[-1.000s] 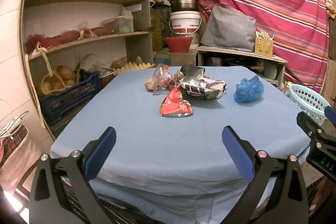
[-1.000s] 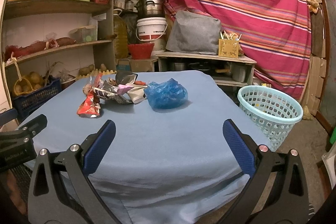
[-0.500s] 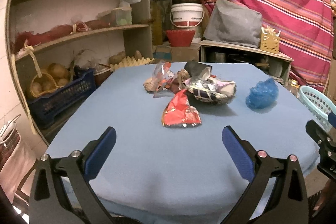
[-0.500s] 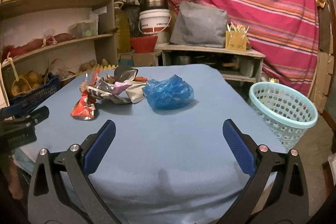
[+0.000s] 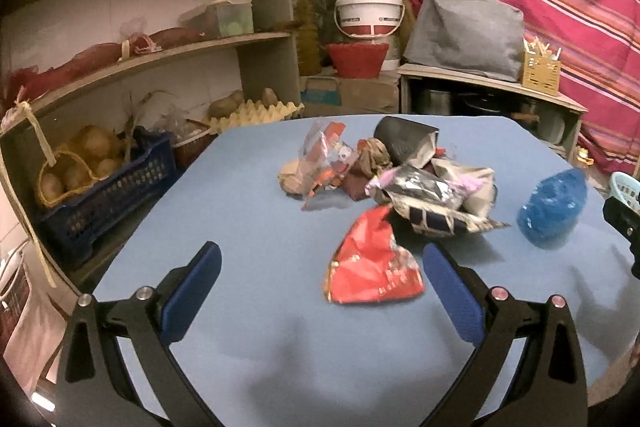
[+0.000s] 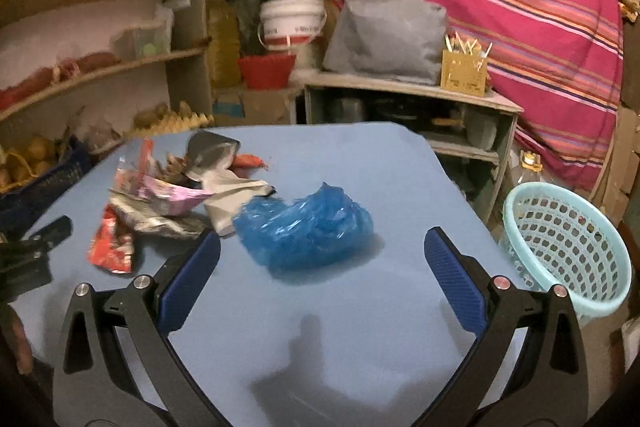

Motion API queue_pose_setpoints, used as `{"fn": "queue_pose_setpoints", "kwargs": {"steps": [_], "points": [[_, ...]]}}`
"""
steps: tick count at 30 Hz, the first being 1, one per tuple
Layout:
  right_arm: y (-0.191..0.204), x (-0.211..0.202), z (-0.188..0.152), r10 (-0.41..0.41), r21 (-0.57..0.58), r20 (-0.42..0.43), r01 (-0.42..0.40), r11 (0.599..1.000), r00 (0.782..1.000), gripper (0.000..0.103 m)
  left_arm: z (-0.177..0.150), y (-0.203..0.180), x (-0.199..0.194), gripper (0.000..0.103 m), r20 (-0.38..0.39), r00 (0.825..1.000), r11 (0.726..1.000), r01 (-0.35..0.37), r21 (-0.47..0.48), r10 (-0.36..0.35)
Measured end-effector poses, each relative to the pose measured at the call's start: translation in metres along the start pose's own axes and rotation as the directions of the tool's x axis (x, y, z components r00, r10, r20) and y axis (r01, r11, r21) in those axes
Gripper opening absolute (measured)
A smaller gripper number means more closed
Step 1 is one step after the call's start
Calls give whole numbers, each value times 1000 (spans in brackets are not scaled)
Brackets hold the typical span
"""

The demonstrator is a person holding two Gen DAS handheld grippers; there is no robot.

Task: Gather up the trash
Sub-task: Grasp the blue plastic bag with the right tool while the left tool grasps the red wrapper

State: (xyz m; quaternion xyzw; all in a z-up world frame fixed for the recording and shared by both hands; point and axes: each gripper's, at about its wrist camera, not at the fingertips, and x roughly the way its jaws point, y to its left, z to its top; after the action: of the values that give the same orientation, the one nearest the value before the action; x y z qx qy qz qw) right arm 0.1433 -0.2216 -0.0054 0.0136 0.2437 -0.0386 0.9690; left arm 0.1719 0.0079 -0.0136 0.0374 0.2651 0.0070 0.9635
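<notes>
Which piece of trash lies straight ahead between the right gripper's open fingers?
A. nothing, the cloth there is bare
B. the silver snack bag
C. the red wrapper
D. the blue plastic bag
D: in the right wrist view the blue plastic bag sits on the cloth ahead of the open right gripper, while the red wrapper lies off to its left.

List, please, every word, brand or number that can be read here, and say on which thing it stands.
None can be read.
Red wrapper: pale print, too blurred.
White bucket: a red band of print, too blurred.
Silver wrapper: printed, nothing legible.
</notes>
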Motion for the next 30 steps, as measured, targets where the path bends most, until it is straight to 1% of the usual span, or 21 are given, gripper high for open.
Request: {"fn": "queue_pose_setpoints", "kwargs": {"steps": [2, 6, 9, 12, 13, 15, 16, 17, 18, 19, 20, 21, 22, 23, 24, 25, 27, 28, 30], "points": [[1, 15, 6, -10, -10, -12, 10, 1000, 1000, 99, 1, 0, 6, 98, -11, 1000, 1000, 12, -6, -13], [6, 36, 12, -37, -54, -35, 35, 998, 999, 99, 5, -6, 27, 98, -62, 997, 999, 43, 0, -43], [6, 49, 16, -46, -62, -52, 43, 997, 998, 99, 7, -11, 48, 98, -110, 993, 998, 53, 19, -51], [4, 61, 15, -39, -52, -82, 35, 998, 996, 99, 7, -11, 61, 96, -139, 989, 998, 57, 12, -55], [3, 64, 15, -33, -47, -92, 29, 998, 995, 99, 6, -10, 63, 93, -149, 987, 998, 62, 13, -59], [3, 68, 14, -27, -43, -108, 22, 999, 994, 99, 4, -14, 69, 80, -178, 982, 997, 71, 32, -64], [3, 69, 15, -28, -45, -109, 23, 999, 994, 99, 2, -16, 71, 77, -185, 981, 997, 71, 43, -62], [3, 70, 15, -30, -48, -112, 25, 999, 993, 99, 0, -17, 74, 72, -196, 979, 996, 72, 51, -61], [5, 71, 14, -26, -53, -119, 20, 998, 993, 96, -1, -18, 77, 65, -209, 975, 995, 84, 50, -72], [5, 72, 14, -24, -56, -124, 17, 998, 992, 93, -2, -18, 78, 62, -216, 973, 994, 98, 45, -86], [6, 73, 14, -23, -58, -131, 15, 998, 991, 84, -2, -17, 79, 56, -223, 969, 993, 115, 38, -103], [6, 74, 13, -16, -57, -142, 8, 998, 990, 75, -3, -17, 79, 53, -224, 968, 991, 127, 36, -116], [5, 74, 13, -7, -53, -147, 0, 999, 989, 70, -3, -17, 78, 53, -221, 969, 991, 126, 41, -114], [4, 74, 13, 2, -47, -148, -9, 999, 989, 61, -3, -17, 77, 52, -216, 970, 991, 124, 46, -111], [2, 74, 12, 15, -39, -150, -21, 999, 989, 55, -3, -16, 76, 52, -214, 971, 991, 122, 49, -109], [1, 73, 12, 21, -36, -150, -26, 999, 988, 52, -3, -16, 75, 52, -211, 972, 992, 120, 50, -107], [0, 71, 11, 42, -37, -151, -48, 998, 988, 36, -4, -11, 74, 52, -205, 973, 992, 115, 42, -104], [0, 71, 11, 48, -39, -151, -54, 998, 987, 32, -4, -9, 73, 52, -202, 974, 993, 112, 36, -103], [0, 68, 9, 61, -49, -150, -70, 996, 987, 21, -4, -2, 69, 51, -196, 975, 994, 106, 12, -102]]}}
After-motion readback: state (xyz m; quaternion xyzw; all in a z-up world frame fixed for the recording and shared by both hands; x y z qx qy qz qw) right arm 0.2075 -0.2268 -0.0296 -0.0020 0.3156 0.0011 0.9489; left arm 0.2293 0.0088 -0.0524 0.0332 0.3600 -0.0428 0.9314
